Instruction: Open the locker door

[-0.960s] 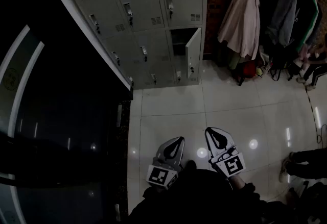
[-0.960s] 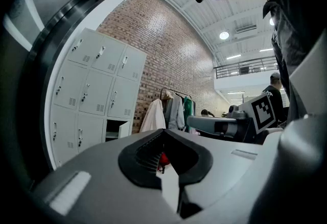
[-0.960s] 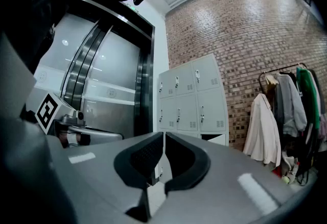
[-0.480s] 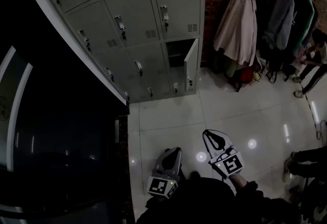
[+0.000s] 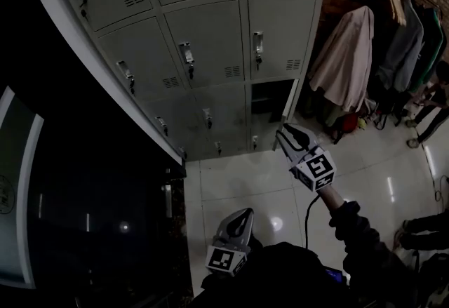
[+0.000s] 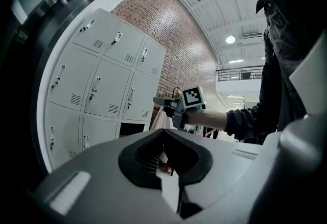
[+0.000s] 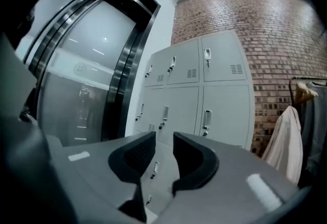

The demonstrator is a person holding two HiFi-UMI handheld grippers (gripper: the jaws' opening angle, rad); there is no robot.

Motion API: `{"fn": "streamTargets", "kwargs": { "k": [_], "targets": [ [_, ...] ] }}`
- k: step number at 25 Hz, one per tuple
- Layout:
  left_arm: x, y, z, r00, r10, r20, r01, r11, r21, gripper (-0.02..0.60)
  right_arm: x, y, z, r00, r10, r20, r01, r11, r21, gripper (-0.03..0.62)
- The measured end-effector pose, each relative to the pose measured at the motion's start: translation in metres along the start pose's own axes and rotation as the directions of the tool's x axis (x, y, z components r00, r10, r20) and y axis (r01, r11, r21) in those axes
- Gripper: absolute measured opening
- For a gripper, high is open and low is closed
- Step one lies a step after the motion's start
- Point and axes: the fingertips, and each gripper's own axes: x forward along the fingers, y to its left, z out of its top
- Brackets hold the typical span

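Right gripper view: our right tongs [image 7: 163, 149] opening, empty; we'd line them squarely on a locker handle [image 7: 206, 120]; left tongs [image 6: 164, 133] closed.

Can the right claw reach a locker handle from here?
Probably not yet. The right claw, jaws opening on nothing, points at the lockers, but a stretch of floor lies between; nothing blocks the approach.

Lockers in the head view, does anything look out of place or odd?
Yes. One locker door, low in the right column, stands ajar and shows a dark compartment. Every other door in view is shut.
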Motion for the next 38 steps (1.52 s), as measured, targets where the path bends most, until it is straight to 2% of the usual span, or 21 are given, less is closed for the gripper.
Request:
{"fn": "streamTargets", "kwargs": {
  "k": [5,10,13,18,23,26,30,35,38],
  "targets": [
    [0.011,0.056,0.016,1.000,0.010,0.014,-0.010,1.000,-0.023,0.018,0.100,-0.042,0.018,0.999,-0.034,-0.028,0.032,0.998,-0.053,0.094],
    [0.031,0.099,0.021,0.999,0.048,0.000,-0.048,0.998,-0.038,0.018,0.185,-0.108,0.031,0.996,-0.088,-0.032,0.089,0.995,0.046,0.094],
    [0.046,0.122,0.031,0.997,0.079,0.021,-0.078,0.996,-0.040,0.018,0.231,-0.146,0.035,0.991,-0.123,-0.043,0.124,0.992,0.031,0.095],
    [0.065,0.151,0.051,0.988,0.146,0.051,-0.144,0.989,-0.039,0.018,0.286,-0.193,0.025,0.980,-0.177,-0.094,0.178,0.984,0.000,0.114],
    [0.080,0.170,0.051,0.983,0.182,0.023,-0.181,0.983,-0.037,0.018,0.320,-0.207,0.014,0.978,-0.176,-0.114,0.176,0.984,-0.018,0.133],
    [0.087,0.172,0.051,0.983,0.181,0.020,-0.180,0.983,-0.043,0.018,0.321,-0.206,0.015,0.983,-0.163,-0.088,0.165,0.986,0.008,0.140],
    [0.090,0.166,0.046,0.989,0.148,0.010,-0.148,0.988,-0.051,0.018,0.295,-0.194,0.016,0.991,-0.122,-0.049,0.123,0.992,0.026,0.137],
    [0.086,0.150,0.036,0.996,0.083,-0.013,-0.083,0.996,-0.039,0.018,0.214,-0.179,0.011,0.995,-0.094,-0.018,0.095,0.995,0.027,0.118],
    [0.074,0.137,0.034,0.998,0.055,-0.005,-0.055,0.998,-0.040,0.018,0.150,-0.182,0.004,0.992,-0.128,-0.008,0.128,0.990,0.055,0.123]
  ]
}}
